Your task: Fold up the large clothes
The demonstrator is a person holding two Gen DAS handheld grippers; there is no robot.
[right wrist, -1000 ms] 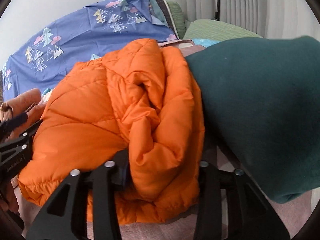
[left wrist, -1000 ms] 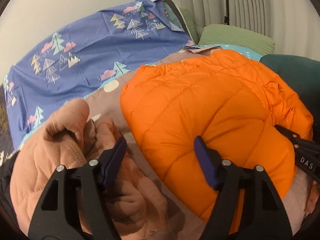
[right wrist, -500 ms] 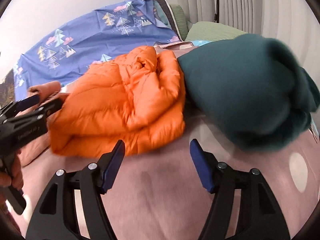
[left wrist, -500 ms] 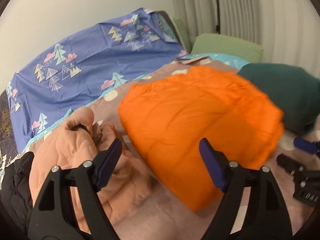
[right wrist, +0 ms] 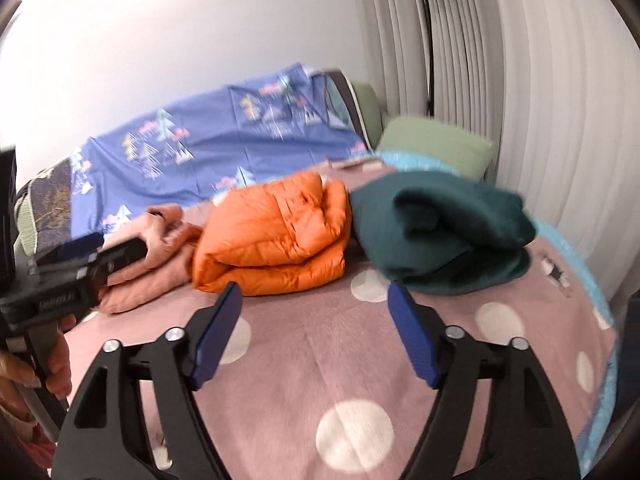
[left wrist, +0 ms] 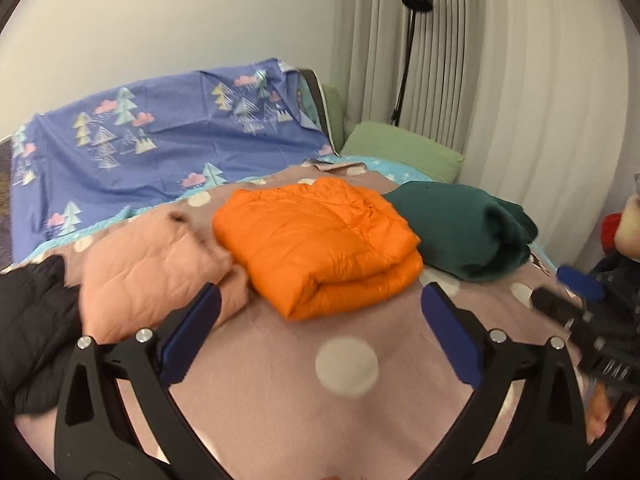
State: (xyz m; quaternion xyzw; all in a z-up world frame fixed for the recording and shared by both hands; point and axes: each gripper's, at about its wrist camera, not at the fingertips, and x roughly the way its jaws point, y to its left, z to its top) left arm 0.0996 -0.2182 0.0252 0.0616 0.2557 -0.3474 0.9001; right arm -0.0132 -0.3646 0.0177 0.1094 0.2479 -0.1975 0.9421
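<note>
Left wrist view
- Left gripper [left wrist: 320, 312]: jaws spread very wide and opening, nothing between them; only the dotted bed cover [left wrist: 280, 412] lies under the gap.
- Orange jacket [left wrist: 320, 240]: folded into a block on the bed, ahead of the jaws and apart from them; its long axis runs from near-left to far-right.
- Neighbours: pink quilted garment [left wrist: 152, 264], unfolded, touches its left side; folded green garment [left wrist: 460, 228] is just beside its right; a black garment [left wrist: 32, 320] is heaped at far left.
- Nearer hand: judged the left, for the pink piece, which looks the likely next one to fold.

Right wrist view
- Right gripper [right wrist: 314, 328]: jaws wide and opening, empty.
- Orange jacket [right wrist: 276, 240]: ahead and slightly left; green garment [right wrist: 440, 232] ahead-right.
- Only here: the folded edge's stacked layers; the left gripper [right wrist: 76, 276] over the pink piece [right wrist: 160, 256], contact unclear.
- Only in the left view: the black garment.
</note>
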